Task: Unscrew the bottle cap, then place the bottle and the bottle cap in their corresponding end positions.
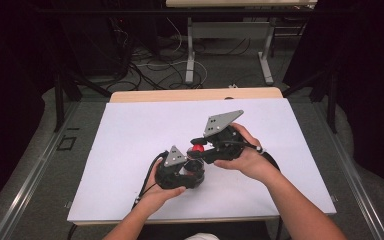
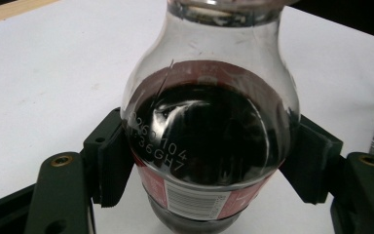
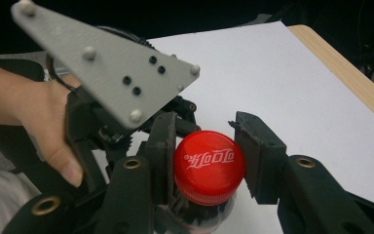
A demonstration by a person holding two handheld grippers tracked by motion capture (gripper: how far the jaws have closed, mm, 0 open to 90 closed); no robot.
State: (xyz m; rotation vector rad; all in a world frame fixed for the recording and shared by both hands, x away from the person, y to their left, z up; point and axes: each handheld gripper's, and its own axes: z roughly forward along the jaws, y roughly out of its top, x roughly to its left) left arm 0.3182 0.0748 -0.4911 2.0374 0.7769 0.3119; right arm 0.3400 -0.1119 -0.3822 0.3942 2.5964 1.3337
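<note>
Clear plastic bottle point(image 2: 209, 126), bulbous, part-filled with dark cola, held above white table point(image 1: 130, 135); body clamped by left gripper point(image 2: 209, 165). Red ribbed cap point(image 3: 208, 165) pinched between right gripper point(image 3: 202, 163) jaws.

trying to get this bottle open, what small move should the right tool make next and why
Probably twist the red cap. The right tool has its jaws on either side of the cap, seemingly touching it, and the left tool clamps the bottle body, so the bottle looks braced for unscrewing.
</note>
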